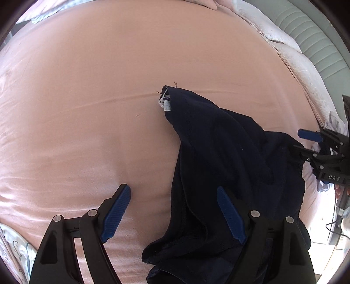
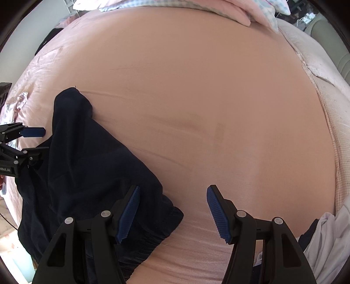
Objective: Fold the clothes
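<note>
the garment point(image 1: 218, 153) is lying on the bed sheet point(image 1: 109, 87), the left gripper point(image 1: 175, 214) hovering over its left edge, the right gripper point(image 2: 172, 214) over its right edge, pillows point(image 2: 240, 13) sitting far behind.

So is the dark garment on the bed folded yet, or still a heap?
Still a heap: the navy garment lies bunched and creased on the pink sheet, edges uneven, tag exposed at one corner.

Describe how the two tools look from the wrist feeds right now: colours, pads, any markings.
Both the left tool and the right tool share one design: black plastic linkage arms with silver pivot pins, ending in blue ribbed pads. Seen side-on, the right tool's body carries white letters "DAS", the left tool's "robot.AI". A dark cable trails near the right tool.
</note>
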The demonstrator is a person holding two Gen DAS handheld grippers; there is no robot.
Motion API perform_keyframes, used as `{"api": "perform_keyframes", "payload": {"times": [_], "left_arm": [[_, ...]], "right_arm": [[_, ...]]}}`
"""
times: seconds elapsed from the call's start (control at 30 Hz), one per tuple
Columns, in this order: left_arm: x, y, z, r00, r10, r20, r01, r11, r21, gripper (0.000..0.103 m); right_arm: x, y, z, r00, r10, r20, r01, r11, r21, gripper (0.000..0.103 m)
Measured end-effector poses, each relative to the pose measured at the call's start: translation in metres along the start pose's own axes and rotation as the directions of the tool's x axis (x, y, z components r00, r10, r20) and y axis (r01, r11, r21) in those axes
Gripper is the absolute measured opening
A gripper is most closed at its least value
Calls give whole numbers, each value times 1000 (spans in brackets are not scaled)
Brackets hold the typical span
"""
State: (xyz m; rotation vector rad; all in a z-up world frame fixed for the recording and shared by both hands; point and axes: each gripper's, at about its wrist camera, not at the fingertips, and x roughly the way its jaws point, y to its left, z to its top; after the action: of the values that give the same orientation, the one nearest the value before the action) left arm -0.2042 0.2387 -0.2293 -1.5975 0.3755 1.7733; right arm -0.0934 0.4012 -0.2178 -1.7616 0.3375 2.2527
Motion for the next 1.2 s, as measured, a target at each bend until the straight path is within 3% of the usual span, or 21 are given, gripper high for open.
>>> {"api": "perform_keyframes", "payload": {"times": [0.17,0.27,0.47,0.63,0.77,0.87,1.07,1.2], "left_arm": [[-4,6,1,999,-32,-4,32,999,-32,80],[-7,12,2,998,-60,-1,60,996,-64,80],[-13,25,3,992,-125,10,125,983,-134,80],[-18,29,0,979,-203,14,203,964,-174,80],[-17,20,-2,964,-267,-10,262,953,-153,80],[-17,16,-2,958,-286,-2,282,946,-159,80],[-12,19,3,935,-354,12,349,917,-194,80],[-8,22,5,913,-407,30,403,888,-220,81]], "right_arm": [[11,-26,-13,989,144,-29,-137,976,172,63],[11,-41,-18,975,224,5,-217,940,261,70],[12,-59,-24,936,348,52,-341,861,377,70],[13,-60,-37,894,441,83,-429,786,446,70],[2,-52,-56,851,505,142,-501,702,507,70],[7,-59,-62,819,531,218,-550,619,560,71],[23,-73,-70,714,602,357,-664,420,619,71],[13,-77,-80,704,607,368,-682,433,590,67]]}}
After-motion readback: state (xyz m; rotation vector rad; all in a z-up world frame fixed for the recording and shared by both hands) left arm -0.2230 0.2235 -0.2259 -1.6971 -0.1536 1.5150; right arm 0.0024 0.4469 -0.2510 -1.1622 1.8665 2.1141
